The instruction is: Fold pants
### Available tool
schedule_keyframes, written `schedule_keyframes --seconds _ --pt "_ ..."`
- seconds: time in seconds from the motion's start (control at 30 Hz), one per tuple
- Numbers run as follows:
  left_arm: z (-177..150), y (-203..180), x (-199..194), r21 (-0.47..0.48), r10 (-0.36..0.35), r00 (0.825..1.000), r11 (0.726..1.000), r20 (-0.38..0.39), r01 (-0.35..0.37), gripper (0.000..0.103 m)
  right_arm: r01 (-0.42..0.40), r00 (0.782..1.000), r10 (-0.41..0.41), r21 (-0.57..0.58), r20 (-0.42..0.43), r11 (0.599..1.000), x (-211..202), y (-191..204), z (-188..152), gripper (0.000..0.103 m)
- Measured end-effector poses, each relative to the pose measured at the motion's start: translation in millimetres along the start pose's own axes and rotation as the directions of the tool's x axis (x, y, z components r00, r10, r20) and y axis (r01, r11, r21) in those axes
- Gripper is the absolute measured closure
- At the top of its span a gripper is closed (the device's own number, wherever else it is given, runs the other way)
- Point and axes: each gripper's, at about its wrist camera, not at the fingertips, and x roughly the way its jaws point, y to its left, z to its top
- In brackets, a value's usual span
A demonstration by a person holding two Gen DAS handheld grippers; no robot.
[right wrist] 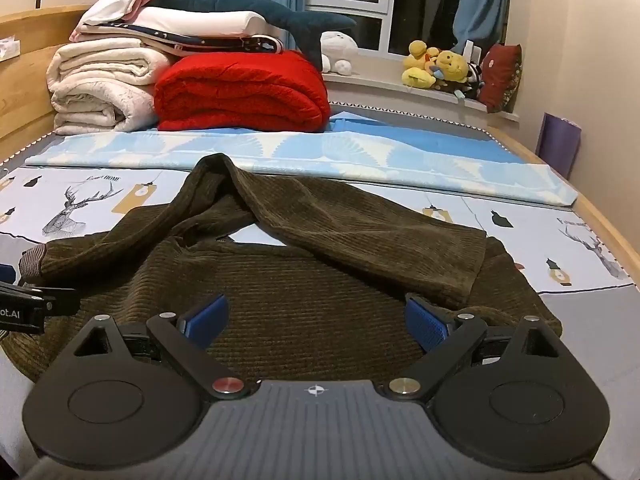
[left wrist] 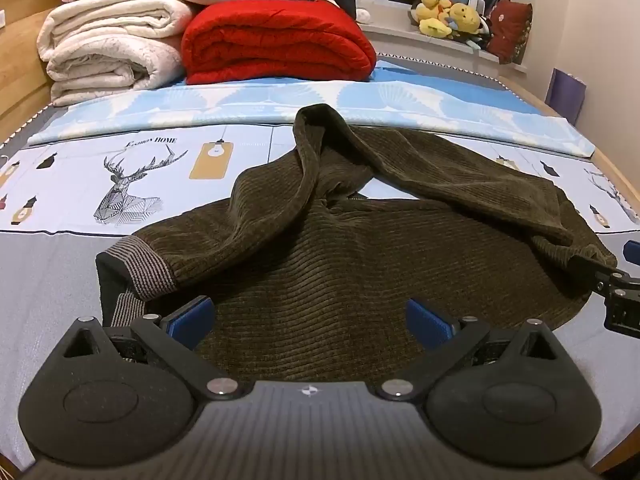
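Dark olive corduroy pants (left wrist: pixel 340 264) lie on the bed, waist part nearest me, both legs folded back over it and meeting in a peak at the far side. One leg ends in a striped cuff (left wrist: pixel 140 268) at the left. My left gripper (left wrist: pixel 310 320) is open just above the near edge of the pants, blue pads wide apart. My right gripper (right wrist: pixel 316 318) is open too, over the same near part of the pants (right wrist: pixel 320 280). The right gripper's tip shows at the right edge of the left wrist view (left wrist: pixel 624 288).
The bed has a printed sheet (left wrist: pixel 120 184) and a folded light blue sheet (left wrist: pixel 360 104) across it. Folded white blankets (left wrist: pixel 108 48) and a red quilt (left wrist: pixel 276 40) are stacked at the head. Plush toys (right wrist: pixel 436 68) sit on the windowsill. A wooden bed frame (right wrist: pixel 608 232) runs along the right.
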Motion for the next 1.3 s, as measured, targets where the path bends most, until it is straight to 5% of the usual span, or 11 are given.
schedule_keyframes --seconds 1.3 --pt "-1.2 -4.2 2.4 -0.004 0.002 1.0 1.0 0.012 -0.002 0.001 0.002 1.0 -0.002 -0.012 0.009 1.0 -0.2 -0.5 -0.5 0.014"
